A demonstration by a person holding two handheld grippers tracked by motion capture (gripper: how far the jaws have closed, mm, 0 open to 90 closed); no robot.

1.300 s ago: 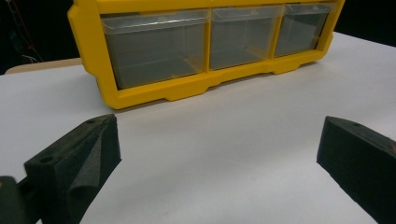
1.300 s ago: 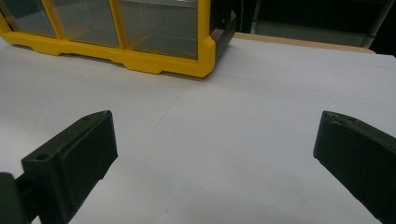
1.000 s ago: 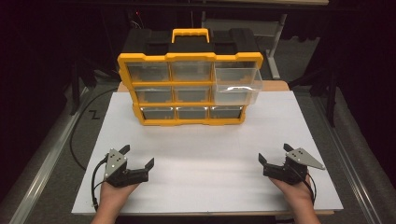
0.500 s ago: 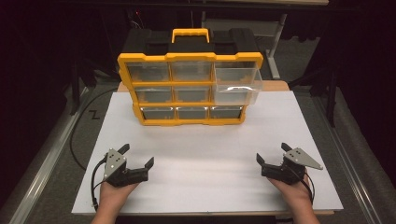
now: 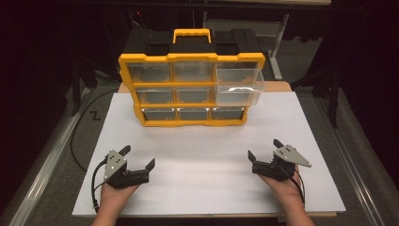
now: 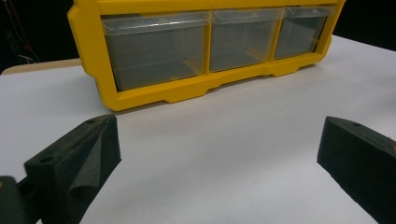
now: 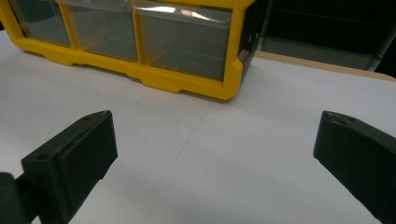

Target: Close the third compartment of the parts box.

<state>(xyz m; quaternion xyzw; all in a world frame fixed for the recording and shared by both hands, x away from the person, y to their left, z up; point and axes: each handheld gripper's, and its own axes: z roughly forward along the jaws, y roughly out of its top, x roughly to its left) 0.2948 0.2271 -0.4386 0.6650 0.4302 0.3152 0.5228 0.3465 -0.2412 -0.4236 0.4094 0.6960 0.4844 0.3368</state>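
Resting on the white table (image 5: 207,155), both the left gripper (image 5: 138,157) and right gripper (image 5: 263,149) are sitting released, jaws spread — the yellow organizer (image 5: 141,89) is standing well ahead of them. Probably aiming at the protruding clear drawer (image 5: 237,87) — approach squarely, jaws wide.

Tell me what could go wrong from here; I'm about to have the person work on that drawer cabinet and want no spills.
The large clear drawer at the upper right already sticks out of the yellow cabinet; a further pull might drop it. The cabinet stands upright and looks unanchored on the white tabletop, so a one-sided tug may slide or tip it. The left gripper and right gripper both rest open, far from it.
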